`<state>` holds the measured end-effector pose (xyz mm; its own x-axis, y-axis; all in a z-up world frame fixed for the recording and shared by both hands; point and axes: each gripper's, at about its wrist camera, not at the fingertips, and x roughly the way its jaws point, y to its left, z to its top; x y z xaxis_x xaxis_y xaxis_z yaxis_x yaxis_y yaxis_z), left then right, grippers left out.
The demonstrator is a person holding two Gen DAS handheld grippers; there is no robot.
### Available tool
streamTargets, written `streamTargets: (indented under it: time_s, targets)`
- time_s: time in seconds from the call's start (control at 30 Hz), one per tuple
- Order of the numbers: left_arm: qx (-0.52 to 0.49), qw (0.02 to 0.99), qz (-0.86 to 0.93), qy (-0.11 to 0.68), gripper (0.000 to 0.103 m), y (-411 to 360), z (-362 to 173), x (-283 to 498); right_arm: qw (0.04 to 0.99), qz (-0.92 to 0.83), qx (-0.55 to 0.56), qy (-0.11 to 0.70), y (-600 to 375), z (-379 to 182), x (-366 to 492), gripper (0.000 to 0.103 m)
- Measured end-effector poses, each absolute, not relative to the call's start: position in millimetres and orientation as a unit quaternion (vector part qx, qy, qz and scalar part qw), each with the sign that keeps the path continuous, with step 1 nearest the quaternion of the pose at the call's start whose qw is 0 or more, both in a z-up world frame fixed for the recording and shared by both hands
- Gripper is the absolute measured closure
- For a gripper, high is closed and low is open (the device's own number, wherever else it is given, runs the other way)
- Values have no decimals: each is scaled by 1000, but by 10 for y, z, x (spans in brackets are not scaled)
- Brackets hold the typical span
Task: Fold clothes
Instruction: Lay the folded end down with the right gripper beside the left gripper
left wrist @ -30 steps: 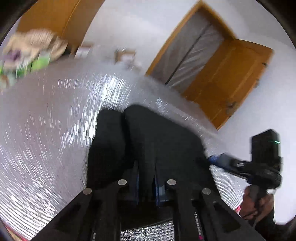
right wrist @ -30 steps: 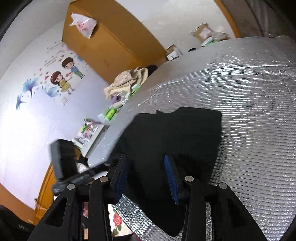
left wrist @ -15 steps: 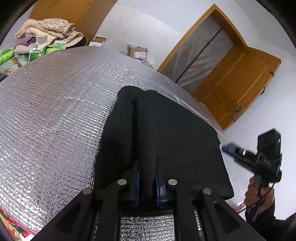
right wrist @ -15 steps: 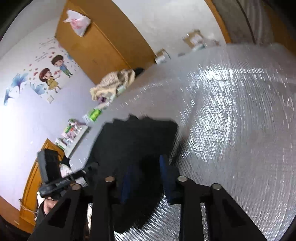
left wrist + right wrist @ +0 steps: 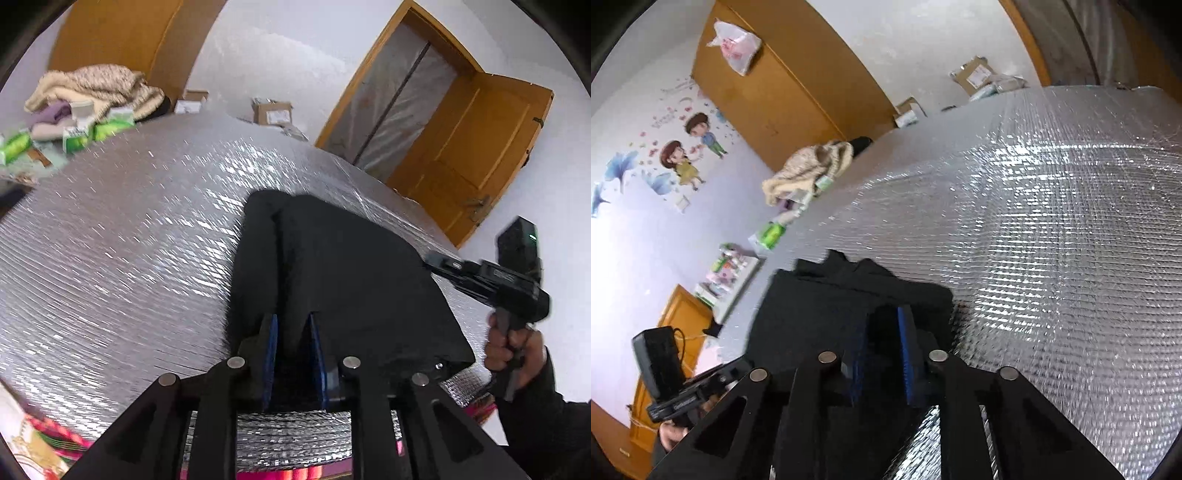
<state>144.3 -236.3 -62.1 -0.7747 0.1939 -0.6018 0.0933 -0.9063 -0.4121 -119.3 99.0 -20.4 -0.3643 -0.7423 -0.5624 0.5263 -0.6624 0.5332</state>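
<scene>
A black garment [image 5: 351, 277], folded into a thick flat block, lies on the silver foil table cover [image 5: 110, 258]. My left gripper [image 5: 292, 321] is shut on its near edge, with dark cloth filling the gap between the blue pads. At the garment's right edge my right gripper [image 5: 430, 258] reaches in, held by a hand [image 5: 513, 343]. In the right wrist view my right gripper [image 5: 882, 317] is shut on the garment [image 5: 820, 314] at its corner. The left gripper's body [image 5: 687, 400] shows at the lower left, at the cloth's far side.
A heap of blankets [image 5: 96, 85] and green packets [image 5: 14, 147] sit at the table's far left. Cardboard boxes [image 5: 273, 110] stand by the wall, beside an open wooden door [image 5: 480, 140]. Bare foil [image 5: 1052, 240] stretches beyond the garment. A patterned cloth [image 5: 44, 443] hangs at the near edge.
My right gripper came in from wide open and closed on the garment's corner. The left gripper kept its hold on the near edge. The garment now lies flatter.
</scene>
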Motion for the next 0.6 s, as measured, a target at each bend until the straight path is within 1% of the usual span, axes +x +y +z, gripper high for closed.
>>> streamTargets:
  time_s: [0.1,0.23,0.33,0.4,0.47,0.6]
  targets:
    - [-314,20,926,-209,85,-2342,-482,1459,417,-808,394,-136,1048,-102,-1030,83]
    - [-293,49,935,-196,85,-2176,-333,1331,459,-797,379,-101,999,-105,-755,83]
    - [-311,57,931,-181,85,-2089,-402,1091,469,-795,378,-71,897,-195,-620,83]
    - [-337,44,922,-184,85,-2089,-558,1023,470,-798,374,-51,843,-264,-579,83]
    - [-344,45,919,-185,85,-2086,-645,1110,468,-802,369,-39,833,-277,-544,83]
    - [-326,51,928,-175,85,-2013,-547,1339,468,-804,367,-26,814,-254,-512,83]
